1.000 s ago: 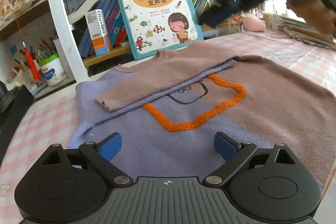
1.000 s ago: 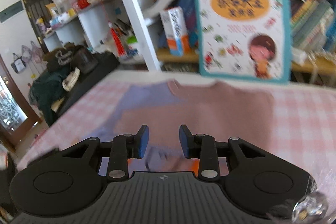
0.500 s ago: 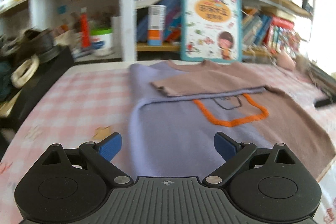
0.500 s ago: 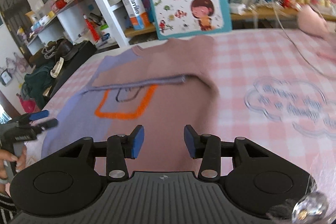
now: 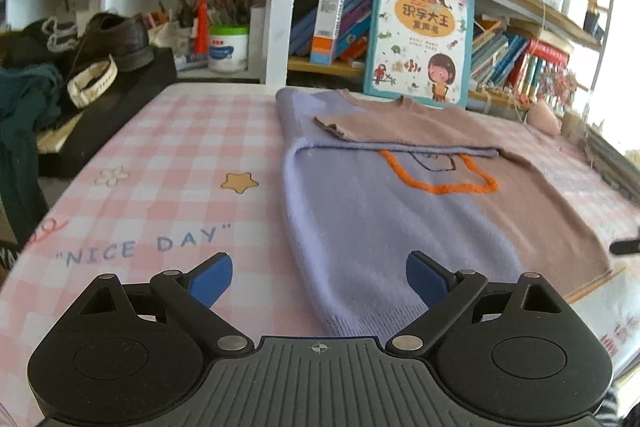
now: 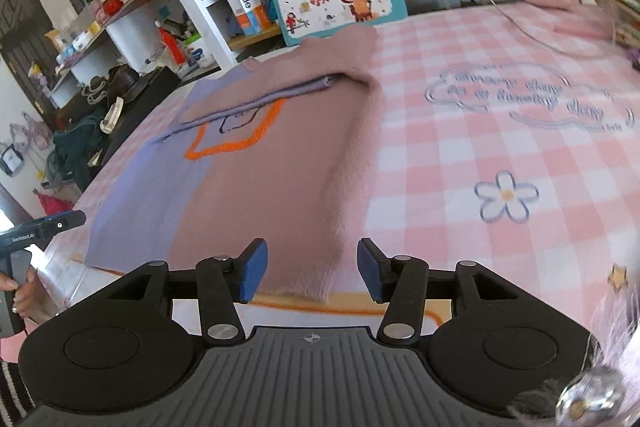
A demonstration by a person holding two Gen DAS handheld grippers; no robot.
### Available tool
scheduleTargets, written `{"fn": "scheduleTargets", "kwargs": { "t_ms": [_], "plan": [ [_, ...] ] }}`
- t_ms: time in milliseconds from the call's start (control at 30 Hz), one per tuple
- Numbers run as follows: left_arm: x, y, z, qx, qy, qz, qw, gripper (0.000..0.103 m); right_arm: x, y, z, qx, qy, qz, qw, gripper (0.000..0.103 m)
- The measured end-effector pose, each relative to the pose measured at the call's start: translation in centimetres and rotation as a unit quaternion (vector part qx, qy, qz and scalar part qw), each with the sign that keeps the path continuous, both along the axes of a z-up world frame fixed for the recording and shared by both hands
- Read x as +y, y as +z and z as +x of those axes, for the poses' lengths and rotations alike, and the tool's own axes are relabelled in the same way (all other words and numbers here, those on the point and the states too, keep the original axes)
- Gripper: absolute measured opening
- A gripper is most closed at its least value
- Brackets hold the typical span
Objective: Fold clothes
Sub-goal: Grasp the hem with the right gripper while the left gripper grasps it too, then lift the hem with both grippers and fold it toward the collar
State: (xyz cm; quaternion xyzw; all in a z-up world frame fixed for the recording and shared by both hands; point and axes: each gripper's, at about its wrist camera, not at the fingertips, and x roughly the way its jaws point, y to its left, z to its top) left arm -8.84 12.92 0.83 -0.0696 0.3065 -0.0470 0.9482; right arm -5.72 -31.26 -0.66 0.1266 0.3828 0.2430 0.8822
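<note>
The left gripper (image 5: 319, 277) is seen from its own camera, tilted downward, with its blue-padded fingers (image 5: 211, 279) spread wide and nothing gripped between them. The right gripper (image 6: 312, 275) is likewise angled downward; its jaws are opening, and no pad is pressed on anything. In the right wrist view, far off to the left of that tool, the left gripper is seen from the side, held by a hand (image 6: 22, 297) with a striped sleeve below it.
</note>
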Motion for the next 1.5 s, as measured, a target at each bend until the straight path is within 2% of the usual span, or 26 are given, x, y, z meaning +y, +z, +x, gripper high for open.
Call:
{"fn": "scheduleTargets", "kwargs": {
  "t_ms": [67,267,367,400,433,500,533,600,700,800,933,1133,1233,1333,1500],
  "plan": [
    [0.2,-0.2,0.5,0.008,0.002,-0.014,0.9999,0.094,-0.1,-0.4,0.1,0.007,0.000,0.008,1.000,0.047],
    [-0.3,-1.6,2.1,0.036,-0.001,-0.021,0.9991,0.078,0.7,-0.9,1.0,0.004,0.005,0.016,1.000,0.046],
    [-0.3,-2.0,2.5,0.036,0.002,-0.034,0.9988,0.064,1.3,-1.1,1.4,0.000,-0.002,0.013,1.000,0.037],
    [-0.4,-1.9,2.6,0.037,0.000,-0.030,0.9989,0.049,1.4,-1.2,1.6,0.001,-0.004,0.012,1.000,0.029],
    [-0.3,-1.9,2.8,0.040,-0.003,-0.031,0.9987,0.027,1.5,-1.3,1.8,0.003,-0.005,0.012,1.000,0.019],
    [-0.1,-1.6,2.9,0.037,-0.010,-0.052,0.9979,0.013,1.5,-1.3,2.1,0.001,-0.003,0.023,1.000,0.014],
    [0.1,-1.3,2.9,0.029,-0.014,-0.067,0.9972,0.011,1.5,-1.2,2.1,-0.002,-0.002,0.032,0.999,0.011],
    [0.0,-0.5,2.6,0.014,-0.027,-0.086,0.9959,0.010,1.2,-0.8,2.0,-0.011,0.001,0.066,0.998,0.011],
    [-0.6,0.2,2.3,0.011,-0.040,-0.063,0.9972,0.011,0.9,-0.2,2.1,-0.017,0.005,0.102,0.995,0.011],
    [-0.4,-0.5,2.2,0.036,-0.037,-0.052,0.9973,0.014,0.9,-0.2,2.4,-0.004,0.005,0.086,0.996,0.012],
    [0.6,-1.6,1.4,0.057,-0.033,-0.073,0.9951,0.016,0.7,-1.1,2.7,0.021,-0.003,0.069,0.997,0.018],
    [1.3,-2.0,0.5,0.070,-0.034,-0.114,0.9905,0.017,0.5,-2.0,3.8,0.035,-0.029,0.079,0.996,0.024],
    [0.9,-2.1,0.7,0.067,-0.038,-0.109,0.9910,0.014,0.7,-2.2,4.1,0.034,-0.028,0.087,0.995,0.025],
    [0.7,-2.0,0.9,0.066,-0.039,-0.096,0.9924,0.006,1.1,-2.2,3.7,0.027,-0.025,0.069,0.997,0.011],
    [1.0,-1.9,0.4,0.070,-0.048,-0.082,0.9930,0.005,0.7,-1.9,0.8,0.020,-0.016,0.055,0.998,0.010]
  ]
}}
